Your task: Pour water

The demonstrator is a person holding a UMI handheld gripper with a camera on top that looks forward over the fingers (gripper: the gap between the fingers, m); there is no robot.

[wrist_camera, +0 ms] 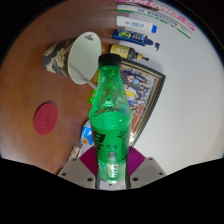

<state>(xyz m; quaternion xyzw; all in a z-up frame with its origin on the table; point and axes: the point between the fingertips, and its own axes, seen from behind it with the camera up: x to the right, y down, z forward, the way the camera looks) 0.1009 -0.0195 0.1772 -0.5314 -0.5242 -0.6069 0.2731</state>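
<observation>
You are working over a brown wooden table point(30, 75) that fills most of the frame. At centre, reaching from the bottom of the frame up to the middle, stands a green plastic bottle point(109, 125) with a black cap point(109, 61), upright and leaning only slightly. Your gripper point(111, 168) has both fingers pressed against the bottle's lower body, so you are holding it. Behind it, right of centre, lies a framed picture or printed mat point(145, 90); I cannot tell which. Upper left of the bottle sits a white paper cup point(78, 55), tipped so its mouth faces you. A round red coaster point(47, 118) lies at the left, and small packets and tubes point(135, 38) crowd the upper right.

By my reading, you have made the grasp, but the cap looks still on and no water is moving; bringing the bottle to the cup and pouring remain.
</observation>
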